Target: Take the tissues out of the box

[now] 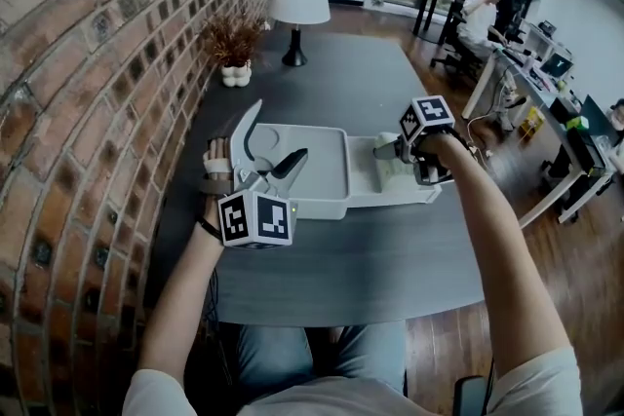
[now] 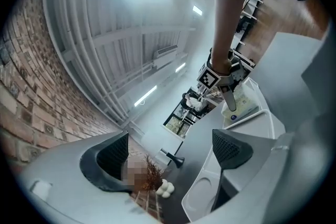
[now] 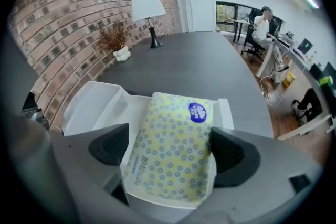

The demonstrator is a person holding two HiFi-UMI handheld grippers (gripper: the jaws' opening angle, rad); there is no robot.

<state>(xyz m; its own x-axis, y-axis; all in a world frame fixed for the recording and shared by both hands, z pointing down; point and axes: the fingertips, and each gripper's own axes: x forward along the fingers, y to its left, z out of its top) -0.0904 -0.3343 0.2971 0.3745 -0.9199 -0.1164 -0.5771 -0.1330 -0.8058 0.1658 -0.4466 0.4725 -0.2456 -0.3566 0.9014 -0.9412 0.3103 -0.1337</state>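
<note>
1. Left forearm [image 1: 180, 307] and right forearm [image 1: 497, 239] reach forward over the table [image 1: 390, 83]. The right is stretched further out; the left is bent in near the brick wall.
2. Box [image 1: 330, 209]: white, open-topped, lying across the table in front of the person. Its big left section looks bare.
3. Tissues [image 3: 173, 149]: a yellow dotted pack lying flat in the box's right-end section. It is not out yet, so by my read the task is at the grasp stage, with clamp, lift and set-down all left to do.
4. Right gripper [image 3: 167, 145]: angled down over the right end of the box, jaws spread and straddling the pack across its width.
   - The right pad looks to be at the pack's edge.
   - I can't confirm contact on the left pad.
   - I see no squeeze or dent in the wrapper, so I read it as released, not grasping.
5. Left gripper [image 2: 170, 150]: parked at the box's left end and tipped upward, its camera seeing mostly ceiling.
   - Jaws are wide apart with nothing held.
   - The box rim runs just below the right-hand jaw in its view.
   - It probably only steadies the box.
</note>
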